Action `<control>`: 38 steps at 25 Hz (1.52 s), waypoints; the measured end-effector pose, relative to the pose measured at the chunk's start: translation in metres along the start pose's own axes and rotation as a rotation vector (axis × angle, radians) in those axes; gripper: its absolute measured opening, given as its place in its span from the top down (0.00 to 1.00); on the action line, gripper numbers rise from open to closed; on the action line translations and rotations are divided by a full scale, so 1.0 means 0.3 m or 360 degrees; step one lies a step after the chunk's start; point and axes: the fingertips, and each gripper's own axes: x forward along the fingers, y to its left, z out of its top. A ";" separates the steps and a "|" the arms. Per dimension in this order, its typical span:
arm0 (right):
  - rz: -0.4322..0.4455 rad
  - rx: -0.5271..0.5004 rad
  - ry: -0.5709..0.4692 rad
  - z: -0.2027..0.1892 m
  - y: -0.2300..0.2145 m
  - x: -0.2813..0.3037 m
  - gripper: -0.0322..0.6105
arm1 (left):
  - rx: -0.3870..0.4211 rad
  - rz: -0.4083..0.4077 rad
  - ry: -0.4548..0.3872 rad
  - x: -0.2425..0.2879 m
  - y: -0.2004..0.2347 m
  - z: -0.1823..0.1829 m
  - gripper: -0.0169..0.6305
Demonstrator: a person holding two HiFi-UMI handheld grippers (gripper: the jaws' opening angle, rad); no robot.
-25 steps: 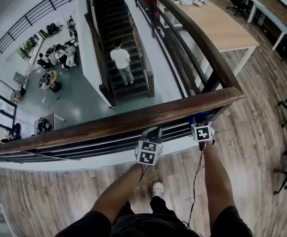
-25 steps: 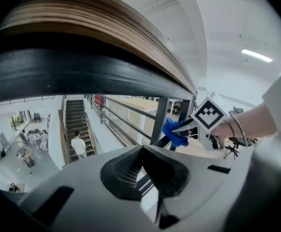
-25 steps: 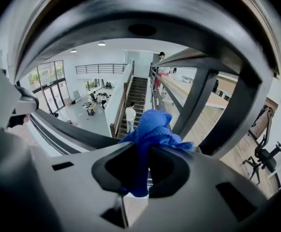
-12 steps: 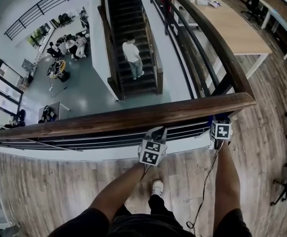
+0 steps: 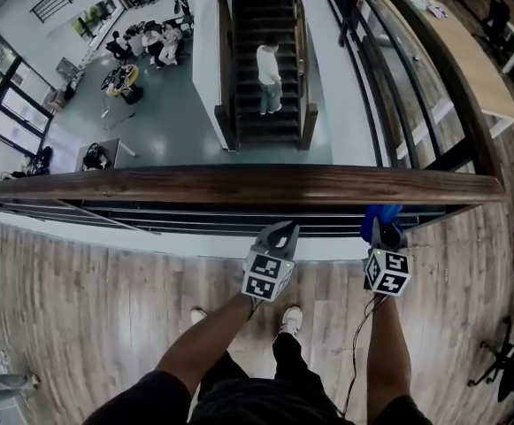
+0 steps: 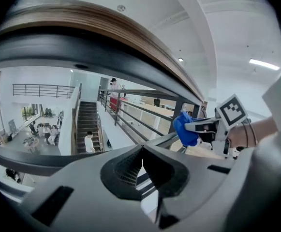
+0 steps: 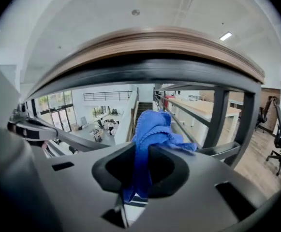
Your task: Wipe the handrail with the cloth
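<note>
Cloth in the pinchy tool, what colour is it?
Bright blue. The cloth shows best in the right gripper view, pinched between the jaws.

1. The wood-plank floor (image 5: 97, 299) of the upper level fills the lower half of the head view and runs up its right side.
2. The person's light shoes (image 5: 290, 319) stand on the planks, near the floor's edge.
3. Along that edge stands a dark railing topped by the wooden handrail (image 5: 239, 184).
4. Black office chairs (image 5: 509, 361) stand on the planks at far right.
5. A long pale bench (image 5: 479, 65) stands at upper right, with papers (image 5: 429, 5) lying at its far end.
6. Below, a grey floor (image 5: 168, 113) carries a staircase (image 5: 261, 7) and a group of people (image 5: 150, 38).
</note>
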 end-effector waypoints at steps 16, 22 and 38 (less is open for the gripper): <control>0.0898 -0.0164 0.0098 -0.302 1.830 0.113 0.84 | -0.0337 0.0750 0.0112 -1.004 1.148 -0.678 0.96; 0.1104 -0.0235 0.0119 -0.322 2.363 0.244 0.84 | -0.0490 0.0937 0.0109 -1.283 1.507 -0.806 0.96; 0.1136 -0.0281 0.0183 -0.352 3.194 0.608 0.84 | -0.0391 0.1025 0.0095 -1.573 2.013 -1.003 0.96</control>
